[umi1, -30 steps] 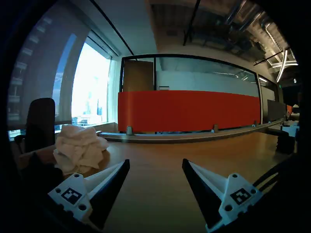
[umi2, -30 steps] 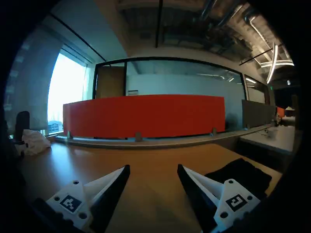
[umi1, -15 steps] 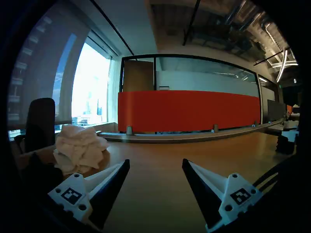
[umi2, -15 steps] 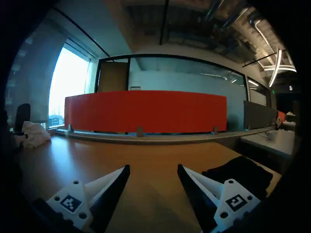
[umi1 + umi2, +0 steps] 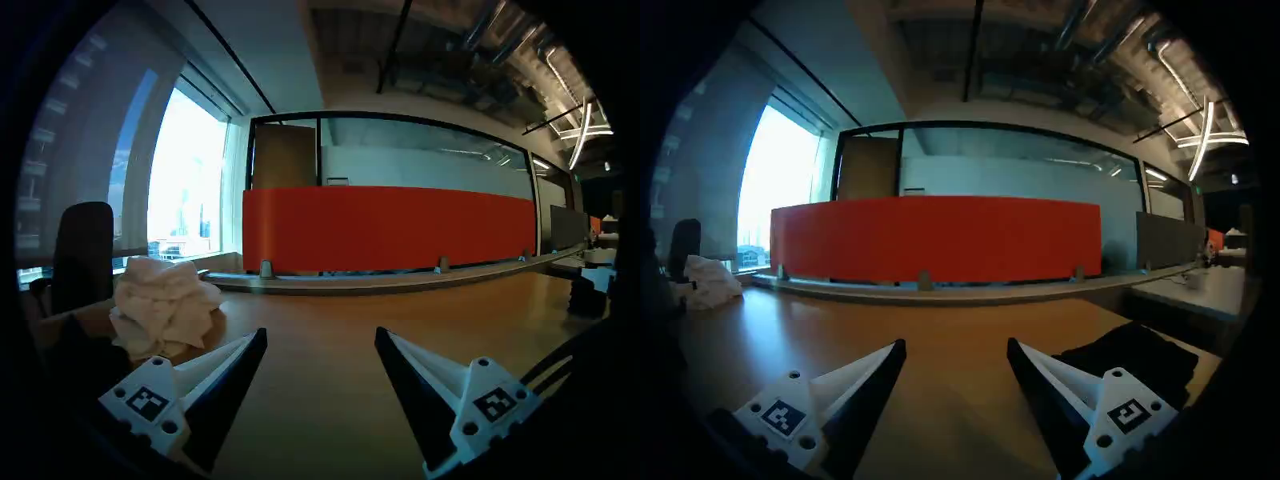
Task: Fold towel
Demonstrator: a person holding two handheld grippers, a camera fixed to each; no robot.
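A crumpled white towel (image 5: 164,308) is seen heaped in a loose, unfolded mound on the smooth brown wooden table (image 5: 448,308). In the left gripper view it lies at about ten o'clock from the left hand-held gripper (image 5: 318,330), near that gripper's left finger but apart from it. In the right gripper view the same towel is found much farther off, at about nine o'clock, close to the table's left end.

The left hand-held gripper is held low over the table with its two white, dark-lined fingers spread wide. Nothing is gripped between them, and bare tabletop is seen in the gap. The right hand-held gripper (image 5: 955,342) is likewise spread wide and gripping nothing, with its fingers pointed across the table.

A flat black cloth (image 5: 1136,356) is spread on the table at about three o'clock from the right hand-held gripper, just beyond its right finger; whether it is touched by that finger cannot be told.

Behind the towel, at about nine o'clock in the left gripper view, a black office chair (image 5: 84,252) is placed before a bright tall window (image 5: 184,200). At twelve o'clock, along the far edge of the table, a long red partition screen (image 5: 384,228) is stood upright, with a glass wall behind it.
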